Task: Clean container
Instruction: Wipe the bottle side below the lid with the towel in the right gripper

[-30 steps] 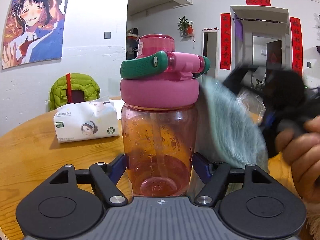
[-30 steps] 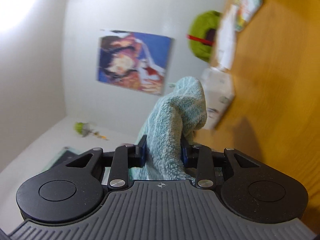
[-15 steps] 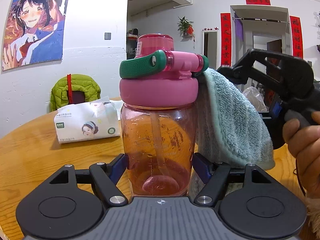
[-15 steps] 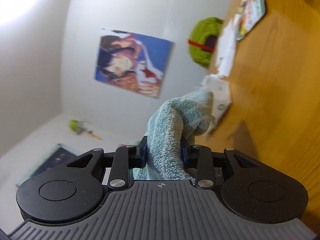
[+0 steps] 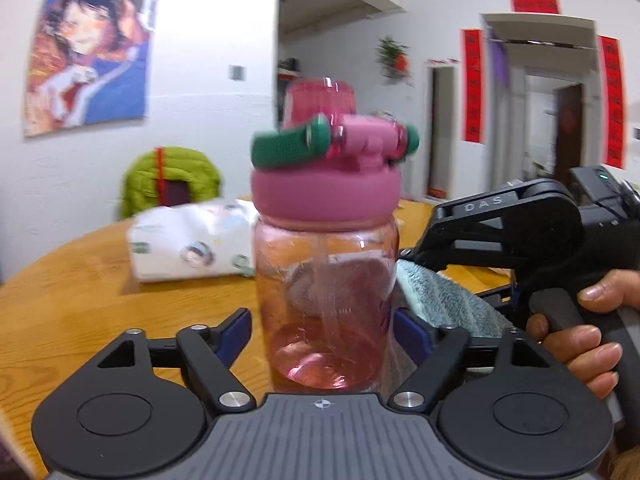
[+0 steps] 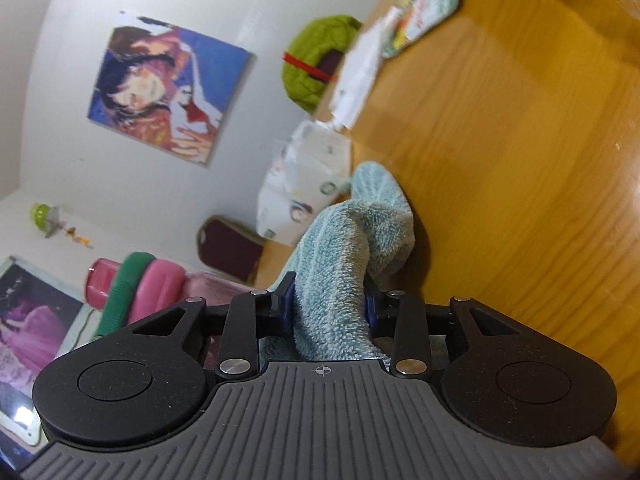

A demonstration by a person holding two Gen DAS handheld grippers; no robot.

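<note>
A clear pink water bottle (image 5: 326, 292) with a pink lid and green handle stands upright on the wooden table (image 5: 80, 288). My left gripper (image 5: 322, 330) is shut on the bottle's lower body. My right gripper (image 6: 326, 306) is shut on a light teal towel (image 6: 352, 248), which lies against the bottle's lower right side in the left wrist view (image 5: 440, 300). The right gripper is rolled sideways, so its view is tilted; the bottle's lid (image 6: 136, 284) shows at its left edge. The towel's far end is hidden behind the bottle.
A white tissue pack (image 5: 188, 248) lies on the table behind the bottle, to its left. A green jacket hangs on a chair (image 5: 172, 180) beyond the table edge. Papers and a colourful booklet (image 6: 424, 8) lie further along the table.
The towel has moved down from beside the lid to the bottle's lower right side. The right gripper has dropped and come closer. The bottle stays held in the left gripper.
</note>
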